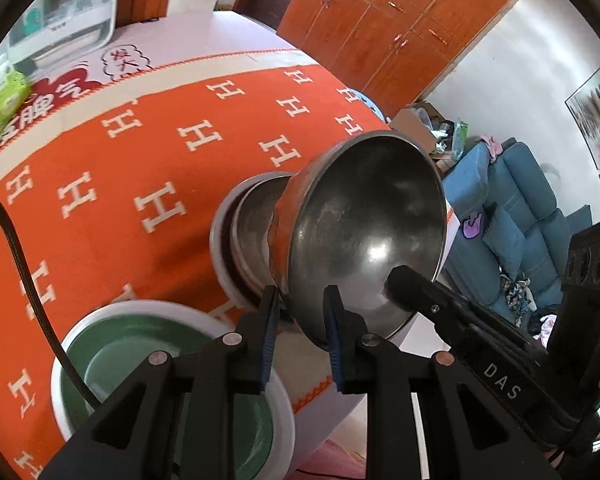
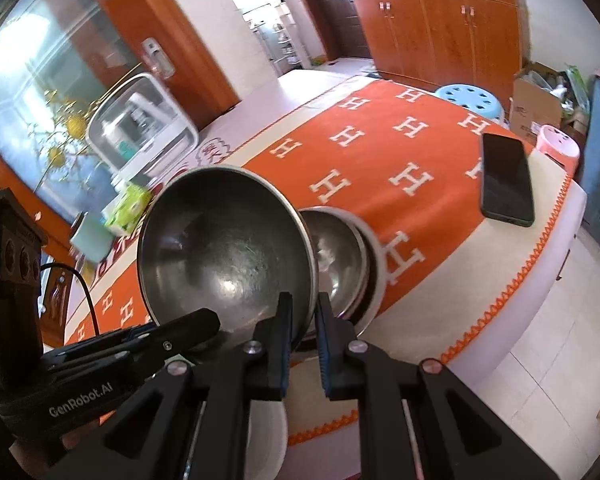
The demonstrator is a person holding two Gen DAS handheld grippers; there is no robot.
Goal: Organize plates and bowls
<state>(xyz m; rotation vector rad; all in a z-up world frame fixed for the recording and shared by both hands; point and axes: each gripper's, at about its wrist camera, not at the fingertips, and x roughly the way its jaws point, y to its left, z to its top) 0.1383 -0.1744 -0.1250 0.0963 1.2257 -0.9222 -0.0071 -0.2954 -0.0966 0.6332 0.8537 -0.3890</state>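
Observation:
A large steel bowl (image 1: 364, 232) is held tilted above the orange table, its rim pinched by both grippers. My left gripper (image 1: 302, 304) is shut on its near rim. My right gripper (image 2: 304, 312) is shut on the same bowl (image 2: 224, 248) from the other side. Behind it a smaller steel bowl (image 1: 256, 224) sits nested on a white plate (image 1: 220, 240); this stack also shows in the right wrist view (image 2: 340, 256). A white bowl with a green inside (image 1: 168, 360) stands near the left gripper.
A black phone (image 2: 506, 180) lies near the table's right edge. A green tissue pack (image 1: 4, 100) and a clear white box (image 2: 140, 128) stand at the far side. The table edge (image 2: 520, 280) drops to tiled floor; stools and a blue sofa stand beyond.

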